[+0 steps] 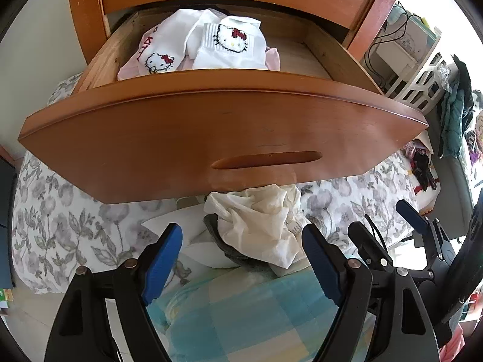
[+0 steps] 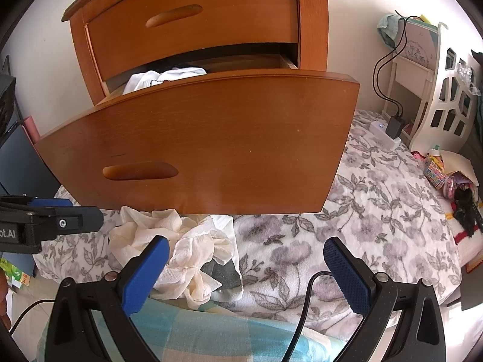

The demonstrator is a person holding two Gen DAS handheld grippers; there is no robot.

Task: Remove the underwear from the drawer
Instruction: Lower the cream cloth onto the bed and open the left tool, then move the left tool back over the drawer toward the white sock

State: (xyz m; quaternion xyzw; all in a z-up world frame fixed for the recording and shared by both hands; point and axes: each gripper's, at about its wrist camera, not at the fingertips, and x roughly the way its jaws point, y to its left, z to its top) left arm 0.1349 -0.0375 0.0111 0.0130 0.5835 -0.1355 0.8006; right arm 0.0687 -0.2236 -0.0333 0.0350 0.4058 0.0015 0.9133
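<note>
Both pairs of tongs apart and holding nothing: left tongs [image 1: 241,253] spread wide above a crumpled cream-white fabric garment [image 1: 259,226], which lies loose between and just beyond the blue pads, touched by neither. Judged as underwear already lifted out and dropped onto the grey-flowered white bedspread [image 2: 347,211], likely to gather removed pieces in one heap within easy reach. Right tongs [image 2: 244,271] idle nearby, same garment just past the left-hand pad. Above and ahead of both tongs, the curved orange-brown wooden drawer [image 1: 211,132] pulled well out, presumably left so for further reaches. Inside, up beyond the left tongs, white cartoon-cat socks [image 1: 223,45] on pale pink cloth [image 1: 273,57]; more underwear possibly underneath, impossible to tell.
</note>
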